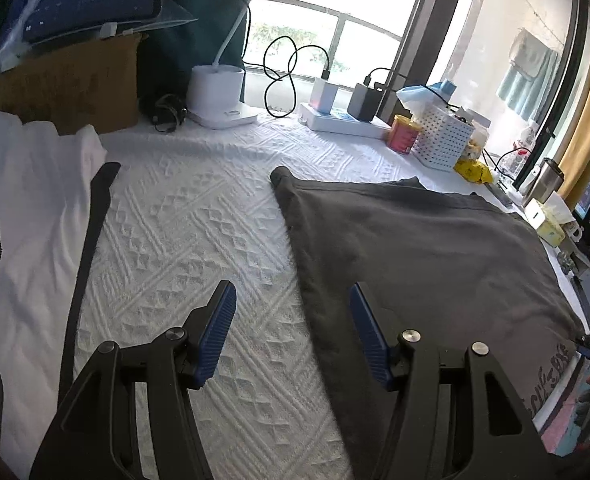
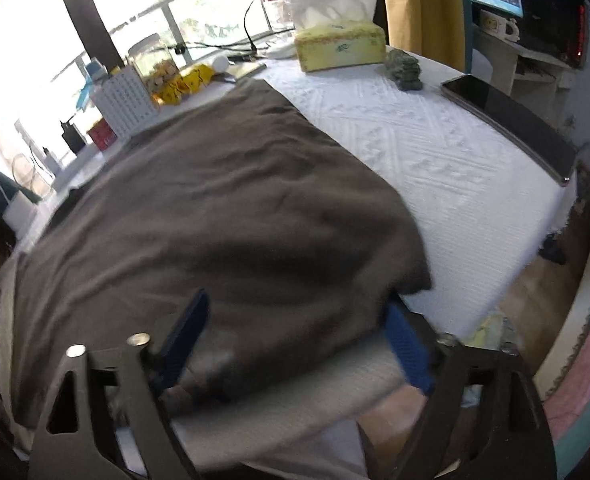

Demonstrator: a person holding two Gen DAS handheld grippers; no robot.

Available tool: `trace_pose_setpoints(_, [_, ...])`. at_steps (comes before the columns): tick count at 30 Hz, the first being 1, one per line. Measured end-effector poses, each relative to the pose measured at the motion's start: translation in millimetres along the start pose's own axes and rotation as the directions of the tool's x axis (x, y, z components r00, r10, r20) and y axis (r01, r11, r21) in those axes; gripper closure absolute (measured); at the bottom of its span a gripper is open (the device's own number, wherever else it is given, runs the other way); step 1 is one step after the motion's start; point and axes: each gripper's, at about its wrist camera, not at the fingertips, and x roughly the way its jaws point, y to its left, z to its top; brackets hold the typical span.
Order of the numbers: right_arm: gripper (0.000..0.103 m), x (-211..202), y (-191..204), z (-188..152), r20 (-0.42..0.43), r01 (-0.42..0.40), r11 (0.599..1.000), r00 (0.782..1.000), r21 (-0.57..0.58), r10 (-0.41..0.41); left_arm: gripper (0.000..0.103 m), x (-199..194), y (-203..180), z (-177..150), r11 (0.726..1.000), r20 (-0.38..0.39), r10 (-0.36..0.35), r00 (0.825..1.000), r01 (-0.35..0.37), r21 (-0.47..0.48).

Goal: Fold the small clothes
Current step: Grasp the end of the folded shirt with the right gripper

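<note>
**Left gripper hanging over the edge of a grey garment**

The left gripper (image 1: pixel 293 334) is hovering with its blue-padded jaws apart and nothing between them, one finger over the white textured cloth (image 1: pixel 199 216), the other over the grey garment (image 1: pixel 423 248). A white garment with dark trim (image 1: pixel 31 208) is lying to the left.

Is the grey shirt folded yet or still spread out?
Partly folded: the grey shirt lies flat on the white cloth, but its printed front faces up only by the near hem.
</note>
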Motion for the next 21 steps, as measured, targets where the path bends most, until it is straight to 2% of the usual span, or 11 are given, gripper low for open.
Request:
trace_pose_setpoints(8, [0.010,22.7,18.8,22.1,0.029,-0.065,0.997,0.997,-0.043,0.066,0.044,7.2,1.0,1.4,1.000,-0.025,-0.009,1.000,0.009,-0.018])
trace_pose_setpoints(21, [0.011,66.4,40.3,73.9,0.014,-0.131,0.977,0.991,-0.170,0.136,0.044,26.9,-8.7,12.3,0.996,-0.077,0.068,0.995,-0.072,-0.051])
